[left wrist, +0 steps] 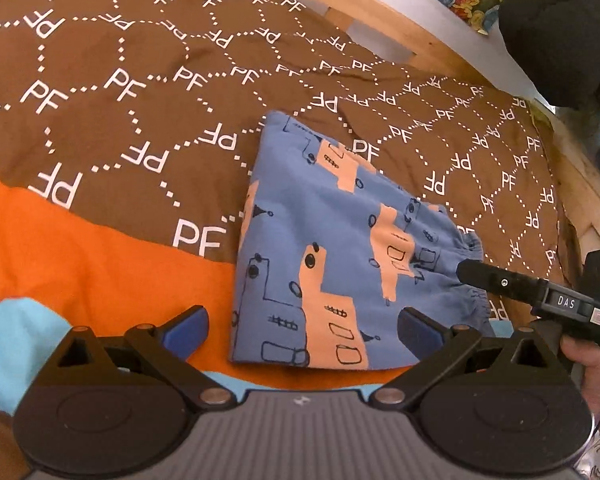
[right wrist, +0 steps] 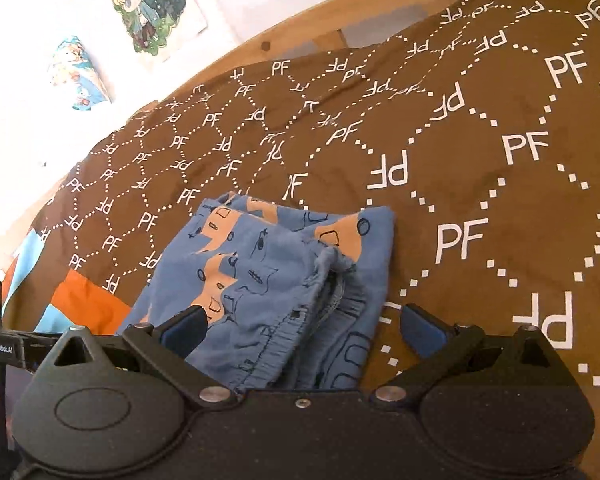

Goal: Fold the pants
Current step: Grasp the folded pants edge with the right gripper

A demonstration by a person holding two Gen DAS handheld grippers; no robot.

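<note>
The blue pants [left wrist: 332, 248] with orange truck prints lie folded into a compact rectangle on the brown PF-patterned bedcover [left wrist: 120, 100]. My left gripper [left wrist: 302, 330] is open and empty, hovering over the near edge of the fold. The right gripper's finger [left wrist: 500, 280] shows at the elastic waistband on the right in the left wrist view. In the right wrist view the pants [right wrist: 268, 272] lie with the gathered waistband toward me, and my right gripper [right wrist: 304, 328] is open, its fingers straddling the waistband edge without pinching it.
An orange and light-blue patch of the cover [left wrist: 80, 264] lies at the near left. A wooden bed rail [left wrist: 380, 4] runs along the far side by the white wall. A black cushion [left wrist: 560, 36] sits at the far right. Posters [right wrist: 152, 4] hang on the wall.
</note>
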